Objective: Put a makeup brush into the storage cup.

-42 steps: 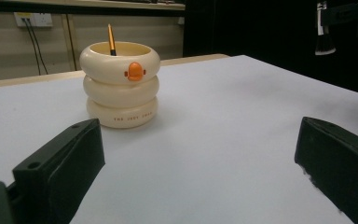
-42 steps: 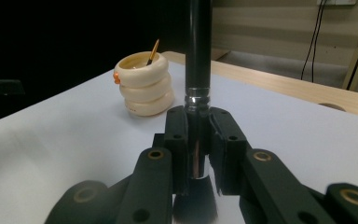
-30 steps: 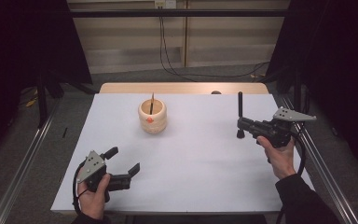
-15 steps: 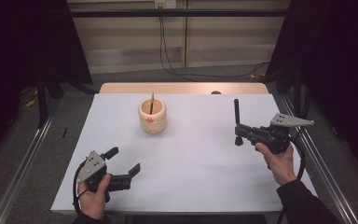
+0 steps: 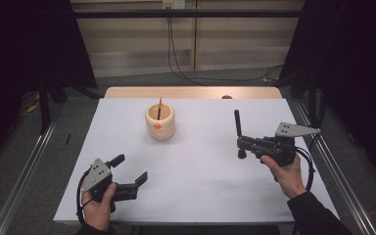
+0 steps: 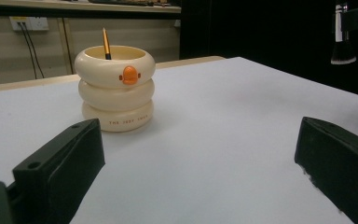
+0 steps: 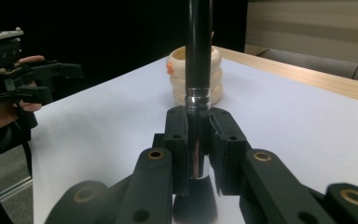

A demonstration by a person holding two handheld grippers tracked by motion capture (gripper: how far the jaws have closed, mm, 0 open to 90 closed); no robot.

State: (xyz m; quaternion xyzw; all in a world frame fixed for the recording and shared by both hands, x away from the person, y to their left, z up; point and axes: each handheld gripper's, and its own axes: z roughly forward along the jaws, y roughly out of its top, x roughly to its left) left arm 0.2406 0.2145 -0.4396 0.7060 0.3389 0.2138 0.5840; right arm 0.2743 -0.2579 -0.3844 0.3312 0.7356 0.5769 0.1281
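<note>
The right gripper (image 5: 241, 143) holds a makeup brush (image 7: 198, 70) upright over the right side of the white counter (image 5: 200, 186), its fingers (image 7: 177, 140) pinching the shiny metal ferrule just under the long black handle, with the dark bristle tuft hanging below them. The brush looks light and stiff along handle and ferrule, so it should need little squeeze; the polished ferrule is smooth and round, though, and could twist or slide between flat pads if tilted sharply. The bristles are soft and would splay or bend if pressed against anything, so the ferrule or the lower handle seems the sensible place to grip, as now. The cream ringed holder (image 5: 160, 122), marked with an orange dot, stands well apart toward the counter's far middle, with a thin pencil-like stick (image 6: 106, 43) already leaning inside; it looks squat and steady, and its open mouth is wide. The left gripper (image 5: 129, 171) rests near the counter's front left, its fingers (image 6: 65, 161) spread with nothing between them.
</note>
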